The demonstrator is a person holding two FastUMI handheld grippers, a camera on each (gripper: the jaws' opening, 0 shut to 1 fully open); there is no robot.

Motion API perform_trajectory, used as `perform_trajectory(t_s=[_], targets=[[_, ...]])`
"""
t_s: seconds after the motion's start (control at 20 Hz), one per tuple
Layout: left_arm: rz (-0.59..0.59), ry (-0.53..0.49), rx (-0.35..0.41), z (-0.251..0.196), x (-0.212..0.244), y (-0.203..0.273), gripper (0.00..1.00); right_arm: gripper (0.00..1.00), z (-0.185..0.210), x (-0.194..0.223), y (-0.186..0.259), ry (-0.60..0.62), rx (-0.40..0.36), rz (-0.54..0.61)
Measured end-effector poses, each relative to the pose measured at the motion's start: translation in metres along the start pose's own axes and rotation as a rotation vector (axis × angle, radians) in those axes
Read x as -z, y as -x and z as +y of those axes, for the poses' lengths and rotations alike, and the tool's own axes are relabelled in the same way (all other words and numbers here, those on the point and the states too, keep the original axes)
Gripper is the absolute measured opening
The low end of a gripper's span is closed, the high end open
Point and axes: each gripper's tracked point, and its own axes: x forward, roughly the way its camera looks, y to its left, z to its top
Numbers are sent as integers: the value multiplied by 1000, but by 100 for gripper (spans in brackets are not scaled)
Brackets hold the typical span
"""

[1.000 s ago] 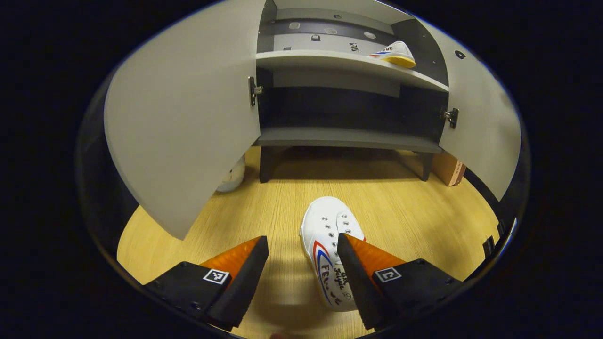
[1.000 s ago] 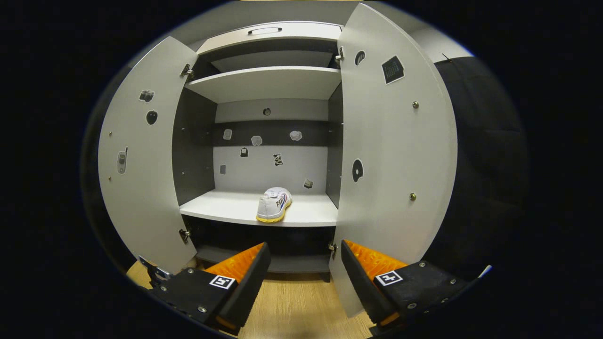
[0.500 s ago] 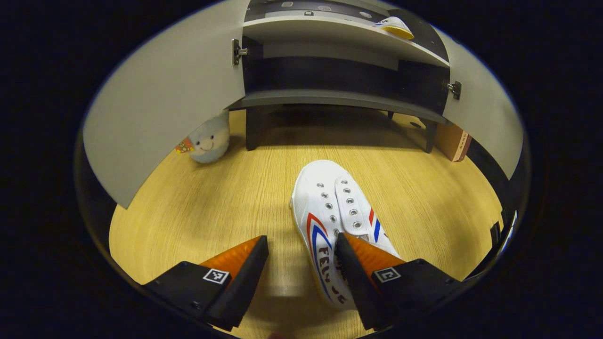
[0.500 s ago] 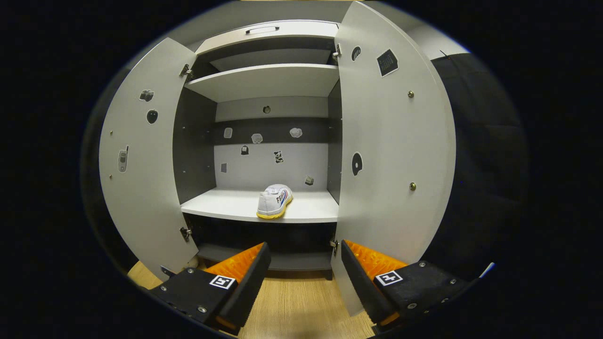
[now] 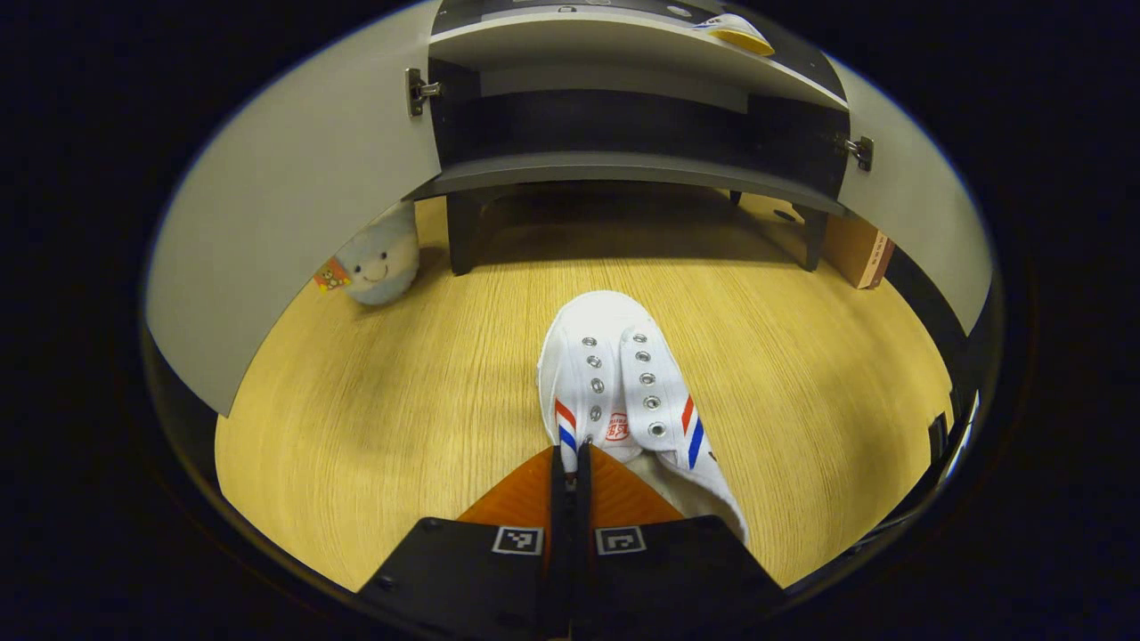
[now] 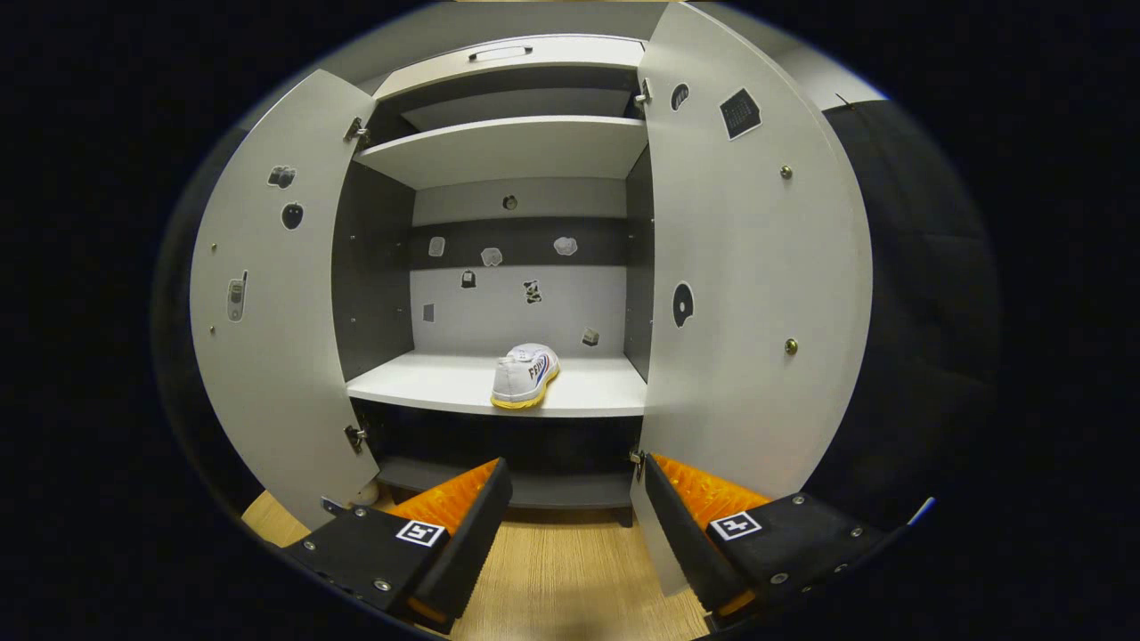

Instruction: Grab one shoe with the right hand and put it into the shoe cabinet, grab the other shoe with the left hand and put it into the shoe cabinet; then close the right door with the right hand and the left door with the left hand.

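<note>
A white shoe with red and blue stripes lies on the wooden floor, toe toward the shoe cabinet. My left gripper is shut, its orange fingers pinching the shoe's left side wall by the opening. The other white shoe, with a yellow sole, rests on the cabinet's middle shelf; it also appears as the shelved shoe in the left gripper view. My right gripper hangs open in front of the cabinet, holding nothing. Both doors, the left door and the right door, stand wide open.
A grey plush toy sits on the floor beside the cabinet's left leg, under the open left door. A brown cardboard box stands by the right leg. Black cloth hangs to the right of the cabinet.
My left gripper moved down and forward over the floor shoe and its fingers came together on the shoe's left side. The right gripper stayed open and barely moved.
</note>
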Motion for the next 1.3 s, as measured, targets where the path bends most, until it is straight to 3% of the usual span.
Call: perform_trajectory(t_s=[0.15,0.3,0.6,1.05,1.3], targets=[[28,60,29,5,-5,4,6,93,3,-4,2,-11,-10,-8],[4,57,29,12,-21,17,6,93,9,-4,8,-15,-37,-11],[-31,105,51,28,-60,66,6,93,20,0,15,-10,-77,-16],[-195,102,91,13,-197,159,6,92,24,1,32,-23,-131,-35],[-322,91,86,12,-276,175,6,93,25,4,32,-46,-139,-35]])
